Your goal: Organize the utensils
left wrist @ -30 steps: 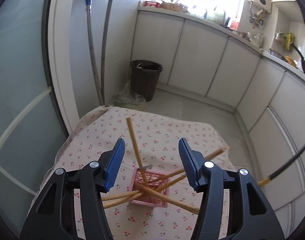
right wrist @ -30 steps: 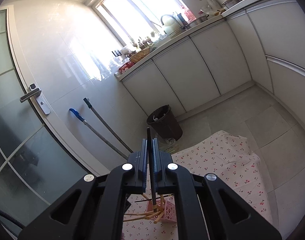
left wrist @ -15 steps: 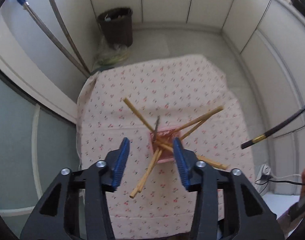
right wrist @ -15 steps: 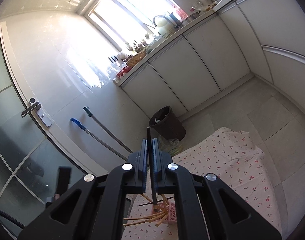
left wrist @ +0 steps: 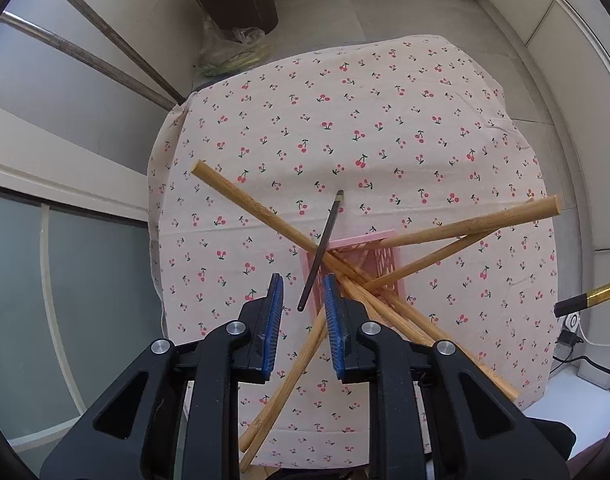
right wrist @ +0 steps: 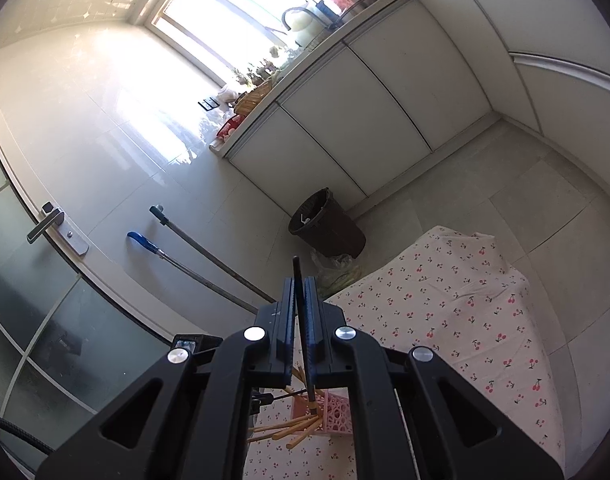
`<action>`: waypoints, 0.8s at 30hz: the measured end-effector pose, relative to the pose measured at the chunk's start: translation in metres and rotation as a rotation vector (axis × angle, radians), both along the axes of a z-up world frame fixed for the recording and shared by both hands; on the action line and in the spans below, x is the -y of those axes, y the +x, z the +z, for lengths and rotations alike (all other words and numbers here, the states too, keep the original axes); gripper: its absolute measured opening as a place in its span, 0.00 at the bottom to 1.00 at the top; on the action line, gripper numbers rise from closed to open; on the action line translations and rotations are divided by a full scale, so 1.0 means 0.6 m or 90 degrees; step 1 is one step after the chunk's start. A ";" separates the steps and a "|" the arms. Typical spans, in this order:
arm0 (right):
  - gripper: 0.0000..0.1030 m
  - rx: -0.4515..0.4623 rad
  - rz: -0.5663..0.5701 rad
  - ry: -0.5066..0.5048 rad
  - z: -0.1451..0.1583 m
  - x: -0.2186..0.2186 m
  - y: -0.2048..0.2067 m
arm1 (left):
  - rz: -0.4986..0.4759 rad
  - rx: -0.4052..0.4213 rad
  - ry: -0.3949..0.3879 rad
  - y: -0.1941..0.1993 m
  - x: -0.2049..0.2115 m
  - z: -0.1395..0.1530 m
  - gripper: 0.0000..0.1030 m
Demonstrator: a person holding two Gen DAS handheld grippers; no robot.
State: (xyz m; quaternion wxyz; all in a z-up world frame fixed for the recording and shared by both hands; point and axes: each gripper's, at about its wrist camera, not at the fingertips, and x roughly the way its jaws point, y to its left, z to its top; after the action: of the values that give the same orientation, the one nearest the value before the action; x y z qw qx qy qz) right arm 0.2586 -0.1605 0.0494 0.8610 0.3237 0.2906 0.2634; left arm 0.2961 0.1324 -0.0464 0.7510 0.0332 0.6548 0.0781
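Closing on a dark chopstick over the pink basket

Standing tilted in the pink basket point(left wrist: 389, 256), near the right side of the cherry-print tablecloth point(left wrist: 345, 120): one dark chopstick point(left wrist: 321, 252) among the bamboo chopsticks point(left wrist: 445, 232), fanned out over the rim. Pointing down, left gripper point(left wrist: 303, 312) narrowing, blue pads either side of the dark stick's upper end, not yet pressing. Right gripper point(right wrist: 301, 320) clamped together on another dark chopstick point(right wrist: 297, 276), probably its pair, carried toward the basket. No readable writing or brand anywhere.

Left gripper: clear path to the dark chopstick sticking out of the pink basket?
Probably yes. The left gripper sits over the dark chopstick, jaws closing around its free end, nothing between; wooden chopsticks crowd the right pad.
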 end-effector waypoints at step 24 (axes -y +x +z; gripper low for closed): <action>0.06 -0.013 0.005 0.001 -0.006 0.011 -0.005 | -0.008 0.004 0.031 -0.002 0.014 -0.008 0.24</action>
State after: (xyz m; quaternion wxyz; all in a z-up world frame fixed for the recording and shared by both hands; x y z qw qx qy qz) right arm 0.2553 -0.1669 0.0458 0.8565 0.3261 0.3007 0.2639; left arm 0.2946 0.1243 -0.0511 0.7526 0.0554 0.6500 0.0896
